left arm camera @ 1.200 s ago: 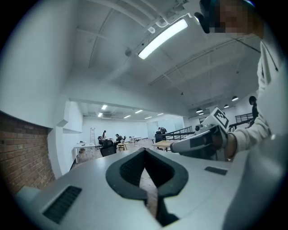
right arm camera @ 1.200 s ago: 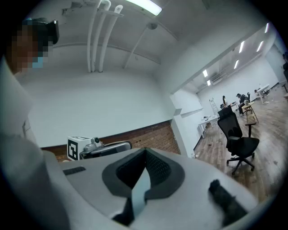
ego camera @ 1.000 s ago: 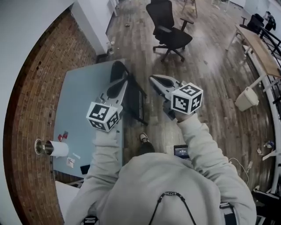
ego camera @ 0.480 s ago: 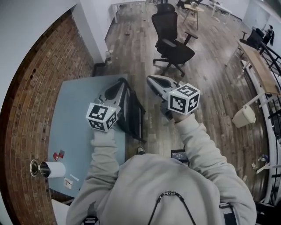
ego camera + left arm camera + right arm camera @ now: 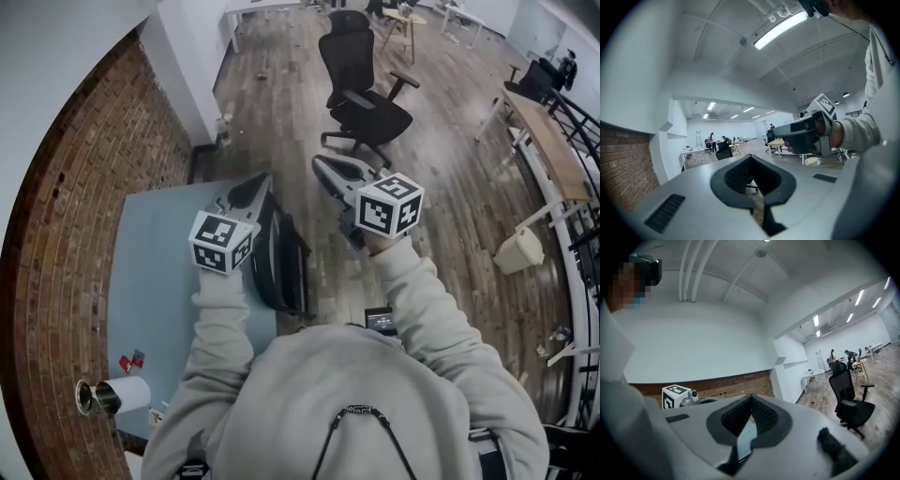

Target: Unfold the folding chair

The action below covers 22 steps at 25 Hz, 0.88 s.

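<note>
The folding chair [image 5: 281, 262] is black and folded flat, and it leans against the right edge of the pale blue table [image 5: 159, 272]. My left gripper [image 5: 251, 187] hovers over the chair's far end, jaws shut with nothing between them. To its right, my right gripper [image 5: 321, 167] is held over the wooden floor, also shut and empty. In the left gripper view the left gripper [image 5: 751, 157] points level into the room, with the right gripper [image 5: 806, 133] beside it. The right gripper [image 5: 751, 397] faces the brick wall, with the left gripper's marker cube [image 5: 675, 397] at its left. Neither gripper view shows the chair.
A black office chair [image 5: 361, 94] stands on the wooden floor just ahead. A brick wall [image 5: 66, 234] runs along the table's left side. A paper roll [image 5: 117, 396] lies near the table's near corner. At the right are a white bin [image 5: 520, 251] and a wooden desk [image 5: 548, 112].
I have walked forward along the table. Both grippers went with me, still shut. The folded chair and the paper roll have slid down the head view, and the office chair is closer.
</note>
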{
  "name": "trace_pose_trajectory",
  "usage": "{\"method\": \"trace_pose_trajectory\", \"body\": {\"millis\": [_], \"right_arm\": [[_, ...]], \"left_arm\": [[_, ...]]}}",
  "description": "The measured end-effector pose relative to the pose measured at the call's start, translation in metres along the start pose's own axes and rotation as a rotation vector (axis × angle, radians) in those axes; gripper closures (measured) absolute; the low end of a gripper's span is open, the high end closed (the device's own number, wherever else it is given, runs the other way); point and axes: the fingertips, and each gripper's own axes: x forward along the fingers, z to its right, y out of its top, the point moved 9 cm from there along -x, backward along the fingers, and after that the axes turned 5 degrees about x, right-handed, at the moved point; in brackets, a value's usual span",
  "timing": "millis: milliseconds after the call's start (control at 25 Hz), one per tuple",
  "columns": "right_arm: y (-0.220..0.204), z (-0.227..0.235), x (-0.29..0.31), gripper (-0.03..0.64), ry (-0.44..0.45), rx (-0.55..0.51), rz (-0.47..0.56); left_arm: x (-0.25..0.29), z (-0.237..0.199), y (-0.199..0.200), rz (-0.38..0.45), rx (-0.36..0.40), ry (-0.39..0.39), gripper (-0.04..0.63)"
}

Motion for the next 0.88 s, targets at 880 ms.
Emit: {"method": "trace_pose_trajectory", "body": {"millis": [880], "right_arm": [[-0.173,0.103,0.113,0.609,-0.050,0.249,-0.410]], "left_arm": [[0.022,-0.047,-0.195,-0.427,-0.351,0.117,0.583]]}}
